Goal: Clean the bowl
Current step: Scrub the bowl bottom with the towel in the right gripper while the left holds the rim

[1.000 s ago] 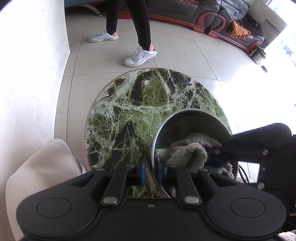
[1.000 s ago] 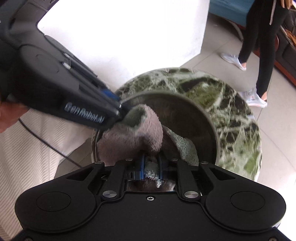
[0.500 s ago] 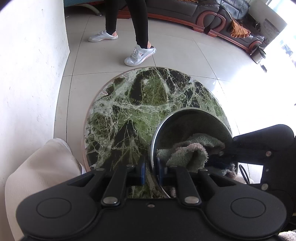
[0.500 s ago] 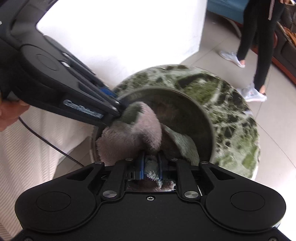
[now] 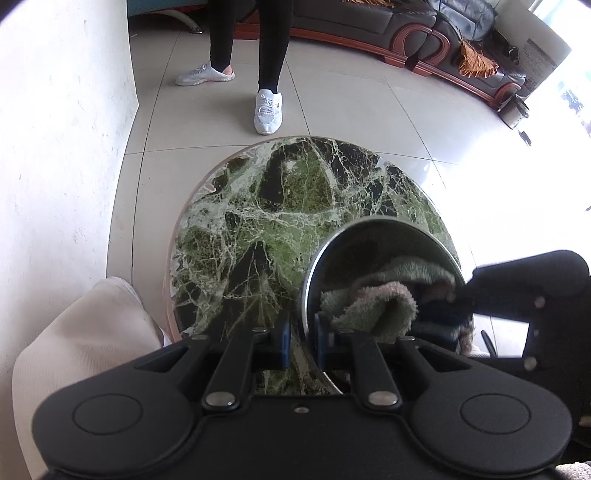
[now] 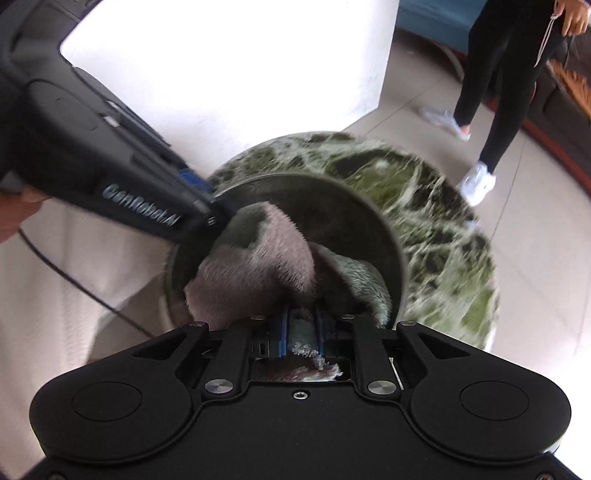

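A steel bowl (image 5: 373,236) (image 6: 354,214) stands tilted on a round green marble table (image 5: 280,206) (image 6: 454,229). My left gripper (image 5: 302,341) is shut on the bowl's near rim, one pad outside and one inside; in the right wrist view its black body comes in from the left and its tips (image 6: 212,216) meet the rim. A fluffy grey and pink cloth (image 5: 376,306) (image 6: 266,269) lies bunched inside the bowl. My right gripper (image 6: 301,332) is shut on a fold of that cloth; in the left wrist view its black body (image 5: 517,295) reaches into the bowl from the right.
A person in black trousers and white shoes (image 5: 267,110) (image 6: 476,182) stands on the tiled floor beyond the table. A white wall (image 5: 55,147) rises on the left. A dark sofa (image 5: 406,33) runs along the far side. White fabric (image 5: 74,343) lies at the near left.
The cloth has shifted a little inside the bowl with my right gripper. The standing person has stepped closer to the table. My left gripper keeps its hold on the rim.
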`<state>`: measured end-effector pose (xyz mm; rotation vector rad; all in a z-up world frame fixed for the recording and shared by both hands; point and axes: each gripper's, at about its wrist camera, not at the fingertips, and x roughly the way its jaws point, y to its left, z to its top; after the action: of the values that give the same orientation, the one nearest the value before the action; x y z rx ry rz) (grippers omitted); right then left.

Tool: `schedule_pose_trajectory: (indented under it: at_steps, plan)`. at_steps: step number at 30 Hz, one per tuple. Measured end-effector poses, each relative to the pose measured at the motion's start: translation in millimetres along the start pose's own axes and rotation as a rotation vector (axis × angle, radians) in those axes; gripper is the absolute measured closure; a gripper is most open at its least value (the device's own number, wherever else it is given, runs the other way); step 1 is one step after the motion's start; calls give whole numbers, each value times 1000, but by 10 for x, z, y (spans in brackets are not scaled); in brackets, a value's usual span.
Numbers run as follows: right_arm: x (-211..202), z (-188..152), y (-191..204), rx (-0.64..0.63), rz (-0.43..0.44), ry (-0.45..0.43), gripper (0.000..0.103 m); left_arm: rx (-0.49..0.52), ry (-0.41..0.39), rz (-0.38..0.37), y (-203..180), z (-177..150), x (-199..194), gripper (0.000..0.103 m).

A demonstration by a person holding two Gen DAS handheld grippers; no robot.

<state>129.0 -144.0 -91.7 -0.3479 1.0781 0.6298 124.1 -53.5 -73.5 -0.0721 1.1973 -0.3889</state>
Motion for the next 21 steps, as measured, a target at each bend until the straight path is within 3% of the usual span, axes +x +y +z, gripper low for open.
schedule_pose_trajectory:
  at_steps: [8, 16, 21]
  plan:
    - [-4, 88, -82, -7, -53, -35, 91, 0, -2, -7, 18, 77, -21, 90]
    - [-114, -50, 28, 13, -9, -27, 88, 2, 19, -9, -4, 35, 6, 90]
    - [-325, -55, -63, 85, -9, -93, 74, 26, -6, -8, -41, 61, -109, 90]
